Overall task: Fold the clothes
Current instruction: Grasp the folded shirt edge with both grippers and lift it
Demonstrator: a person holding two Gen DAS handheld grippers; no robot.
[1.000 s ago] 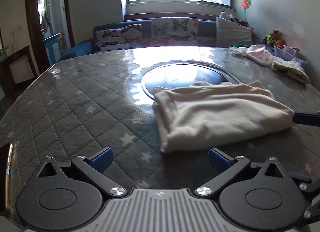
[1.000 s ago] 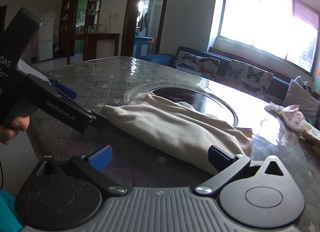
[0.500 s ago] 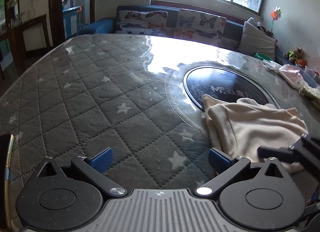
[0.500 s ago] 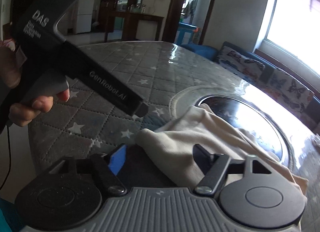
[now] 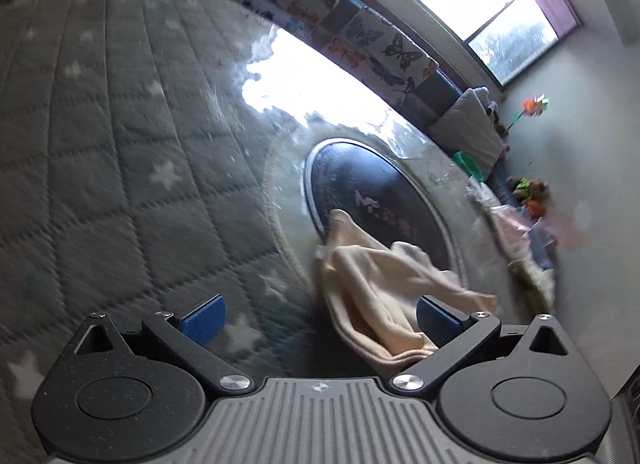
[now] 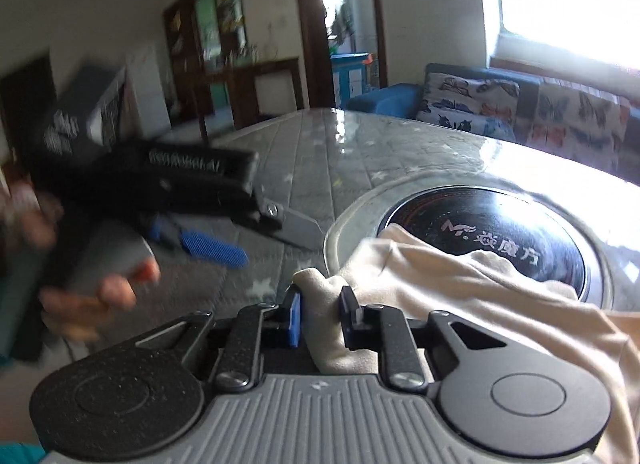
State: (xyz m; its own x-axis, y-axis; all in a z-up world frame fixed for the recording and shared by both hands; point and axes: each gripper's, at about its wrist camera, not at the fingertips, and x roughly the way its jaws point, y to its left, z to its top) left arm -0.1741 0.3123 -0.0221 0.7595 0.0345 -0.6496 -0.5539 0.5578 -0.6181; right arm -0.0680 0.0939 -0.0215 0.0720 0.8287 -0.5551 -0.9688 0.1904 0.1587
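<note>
A cream garment (image 5: pixel 376 284) lies crumpled on the table, partly over the round black disc (image 5: pixel 380 199). In the right wrist view a bunched corner of the cream garment (image 6: pixel 460 288) sits between the pads of my right gripper (image 6: pixel 320 318). Its jaws are closing and pinch that fold. My left gripper (image 5: pixel 320 320) stands open and tilted over the table's near edge, with the cloth beside its right finger and nothing between the pads. The right wrist view shows the left gripper (image 6: pixel 256 240), blurred, held by a hand (image 6: pixel 100 296) to the left of the garment.
The table (image 5: pixel 120 151) has a grey quilted cover with stars under a glossy sheet. More clothes and bags (image 5: pixel 516 232) lie at its far right edge. A sofa with butterfly cushions (image 6: pixel 520 111) stands behind the table, and a doorway (image 6: pixel 348 43) is beyond it.
The right jaws went from wide open to pinching the garment's near corner. The left gripper swung left of the cloth and rolled, so its view is tilted.
</note>
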